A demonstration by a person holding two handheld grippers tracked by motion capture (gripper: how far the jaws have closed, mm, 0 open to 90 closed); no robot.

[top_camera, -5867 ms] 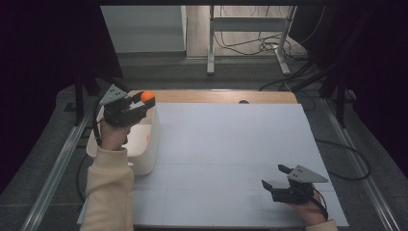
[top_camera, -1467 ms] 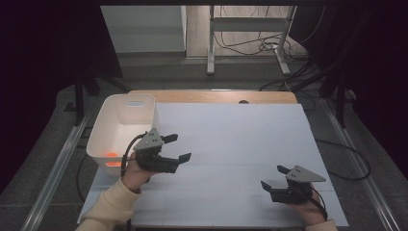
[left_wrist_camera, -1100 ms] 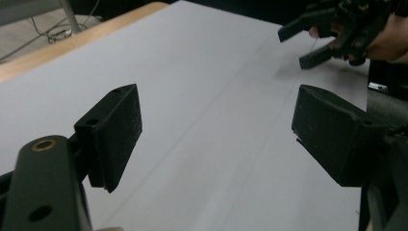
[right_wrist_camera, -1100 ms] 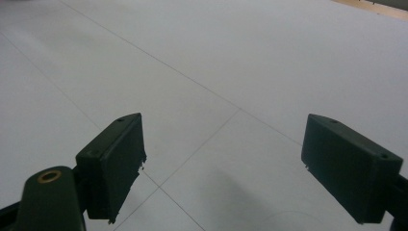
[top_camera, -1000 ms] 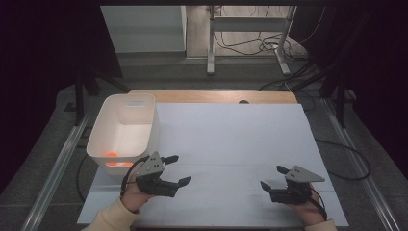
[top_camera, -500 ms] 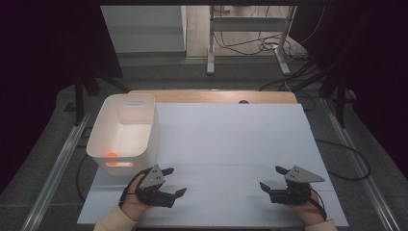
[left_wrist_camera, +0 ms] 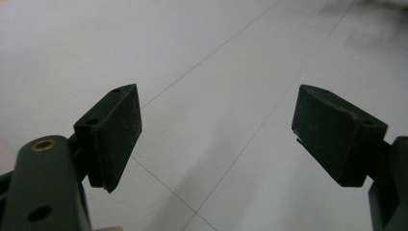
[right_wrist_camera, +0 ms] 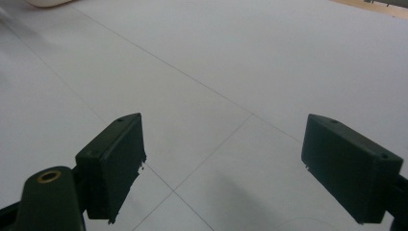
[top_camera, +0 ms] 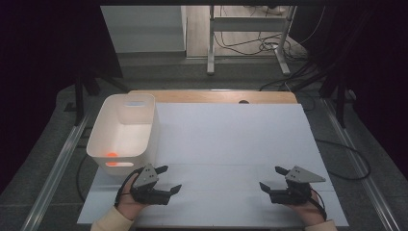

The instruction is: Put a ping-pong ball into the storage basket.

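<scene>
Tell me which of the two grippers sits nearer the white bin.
The left gripper: it rests on the white sheet just in front of the white bin, while the right gripper sits far across the sheet.

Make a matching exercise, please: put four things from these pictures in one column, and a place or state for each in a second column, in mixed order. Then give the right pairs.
Things:
1. orange ball
2. white bin
3. left claw
4. right claw

Places or states:
A. open with nothing between its jaws, near the front right of the white sheet
B. stands at the left edge of the sheet
C. lies at the bottom of the bin
D. open with nothing between its jaws, just in front of the bin

Pairs: 1-C, 2-B, 3-D, 4-A
</scene>
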